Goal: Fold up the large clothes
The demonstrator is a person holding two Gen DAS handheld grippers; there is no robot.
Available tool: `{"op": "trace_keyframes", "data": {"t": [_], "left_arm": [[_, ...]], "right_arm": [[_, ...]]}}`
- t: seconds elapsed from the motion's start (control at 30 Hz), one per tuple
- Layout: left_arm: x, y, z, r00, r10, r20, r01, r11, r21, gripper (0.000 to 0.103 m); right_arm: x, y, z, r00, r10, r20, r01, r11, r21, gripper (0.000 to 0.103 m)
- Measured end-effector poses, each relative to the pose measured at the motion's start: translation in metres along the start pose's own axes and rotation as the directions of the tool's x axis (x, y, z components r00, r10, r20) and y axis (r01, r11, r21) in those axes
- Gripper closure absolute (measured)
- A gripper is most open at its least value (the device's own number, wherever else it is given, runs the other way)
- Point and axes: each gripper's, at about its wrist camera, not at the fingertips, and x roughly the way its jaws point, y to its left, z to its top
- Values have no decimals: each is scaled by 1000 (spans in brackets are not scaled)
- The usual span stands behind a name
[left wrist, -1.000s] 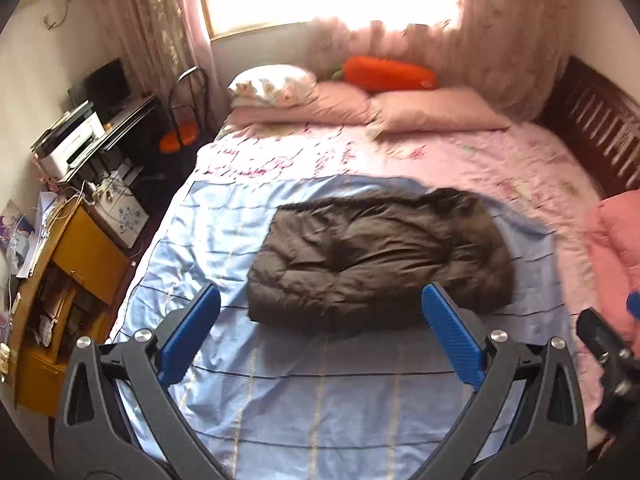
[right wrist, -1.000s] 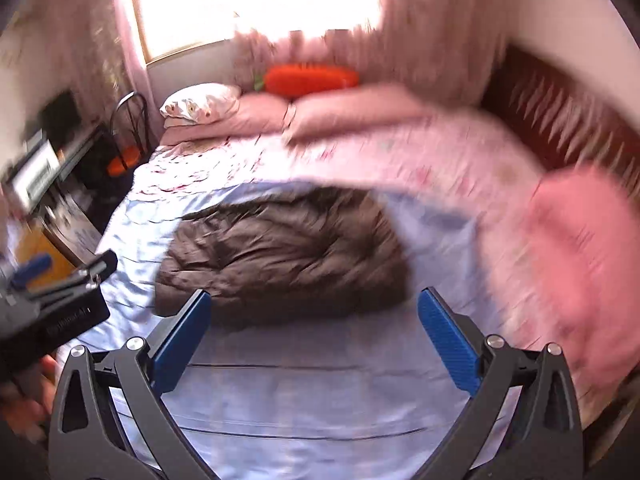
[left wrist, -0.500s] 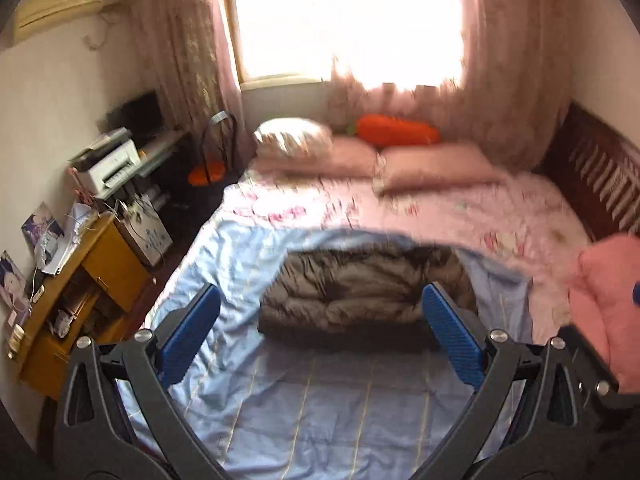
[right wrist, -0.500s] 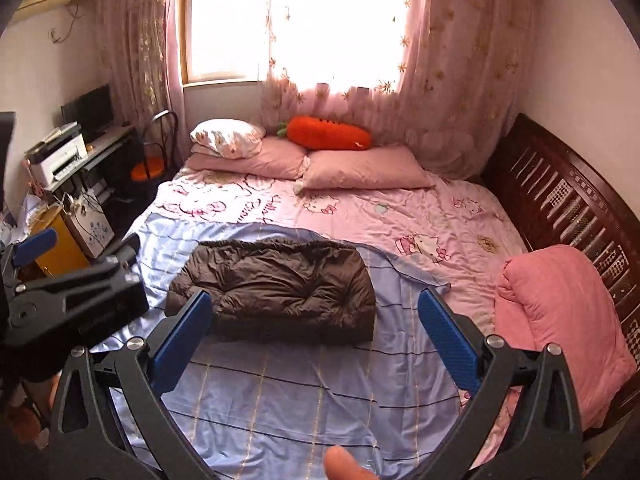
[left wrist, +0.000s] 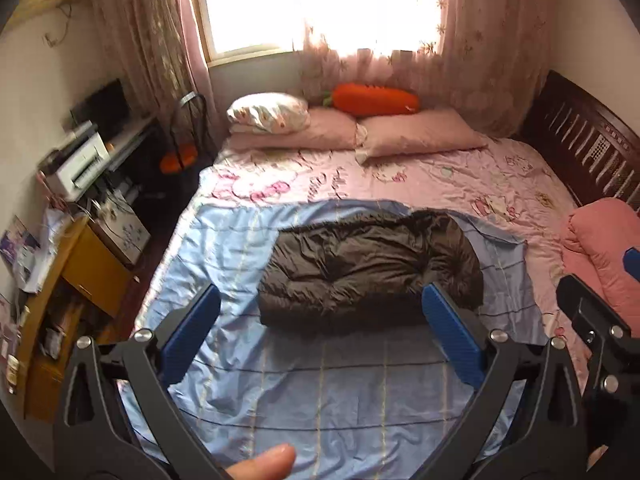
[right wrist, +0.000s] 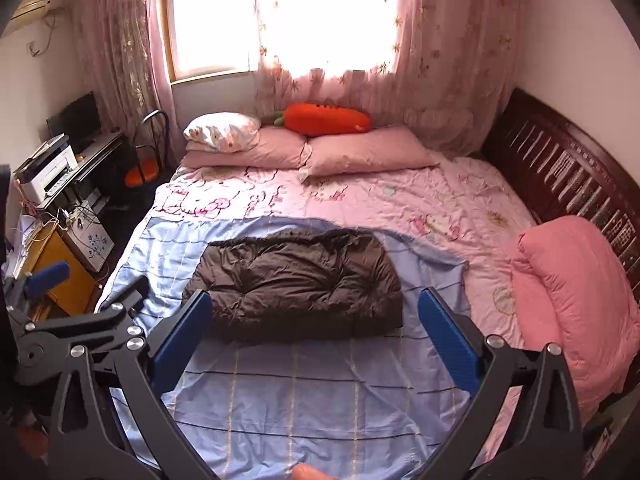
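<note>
While both grippers are hanging well above the bed (right wrist: 420, 200), the brown padded jacket (right wrist: 296, 280) is lying already bundled on the blue sheet (right wrist: 320, 392). The left gripper (left wrist: 320, 332) and right gripper (right wrist: 316, 332) are each spreading their fingers wide, grasping nothing. Judging by its puffy quilting, the jacket is looking light, soft and springy with a slick shell, so it is likely wanting a deep pinch through several layers at its near corners.
</note>
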Motion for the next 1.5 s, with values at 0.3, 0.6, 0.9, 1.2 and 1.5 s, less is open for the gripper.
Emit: {"op": "trace_keyframes", "data": {"t": [0.3, 0.6, 0.9, 1.2, 1.5], "left_arm": [[41, 12, -10, 995, -41, -91, 41, 999, 5, 2], [55, 7, -10, 995, -19, -102, 24, 999, 44, 2], [59, 4, -9, 993, -24, -118, 27, 999, 31, 2], [60, 4, -9, 992, -21, -128, 24, 999, 22, 2], [56, 0, -8, 992, -30, -120, 32, 999, 14, 2]], "right_arm": [[35, 13, 2, 998, -23, -60, 24, 999, 28, 1], [53, 18, 0, 995, -18, -100, 21, 999, 34, 1], [54, 12, -1, 994, -28, -106, 33, 998, 46, 1], [55, 2, -2, 994, -21, -108, 29, 997, 72, 1], [53, -4, -3, 995, -25, -102, 32, 997, 71, 1]]}}
